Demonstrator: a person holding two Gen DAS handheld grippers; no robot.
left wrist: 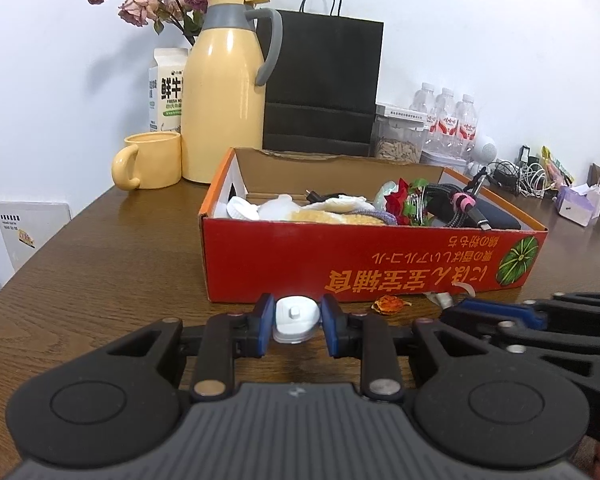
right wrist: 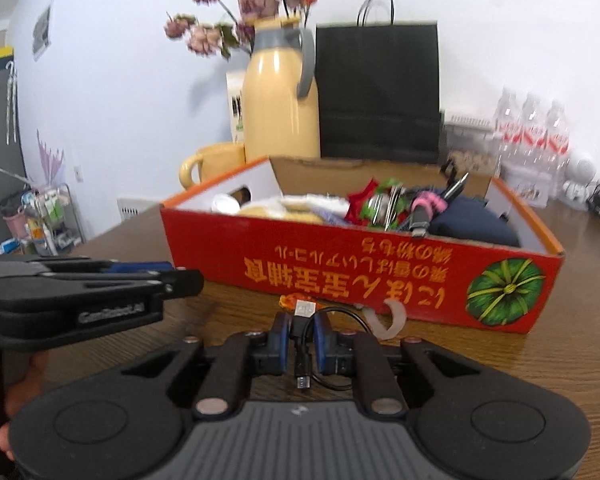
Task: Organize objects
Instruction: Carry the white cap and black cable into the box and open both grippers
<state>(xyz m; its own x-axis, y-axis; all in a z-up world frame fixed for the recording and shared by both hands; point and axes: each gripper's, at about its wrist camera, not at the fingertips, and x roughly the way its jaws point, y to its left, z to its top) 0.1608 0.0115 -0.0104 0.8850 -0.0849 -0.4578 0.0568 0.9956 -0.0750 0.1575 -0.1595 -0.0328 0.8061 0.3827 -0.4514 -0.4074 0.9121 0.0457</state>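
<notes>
Left wrist view: the left tongs (left wrist: 296, 322) are clenched on a small white charger plug (left wrist: 295, 319), blue pads (left wrist: 265, 322) pressing both its sides, low over the brown worktop (left wrist: 100, 248) and just short of the red cardboard box (left wrist: 364, 260). The box is already well filled w/ a red artificial flower (left wrist: 400, 200), a braided cable bundle (left wrist: 456, 204), white lids and soft cloths. A dried orange peel (left wrist: 388, 304) lies on the worktop at the box's foot; the right tongs enter at the frame's right edge. Behind: yellow thermos jug (left wrist: 224, 96), yellow mug (left wrist: 150, 166), milk carton (left wrist: 166, 88), black paper bag (left wrist: 322, 84), water bottles (left wrist: 450, 120).

Right wrist view: the right tongs (right wrist: 303, 334) are shut on a thin black USB cable (right wrist: 302, 354), its silver USB-A end (right wrist: 305, 309) poking out ahead of the tips, its small plug hanging below and a loop trailing to the right. A curl of white tape (right wrist: 392, 320) lies beside the box front.

To do this step well, approx.: lift both loads clear of the box's near wall before moving fwd, since that wall stands above the tips. Let the cable's slack rise fully so the loop doesn't snag the rim or drag the tape. Aim for the emptier left-hand part of the box, release low, and move one hand at a time, as the two tongs sit close together.
</notes>
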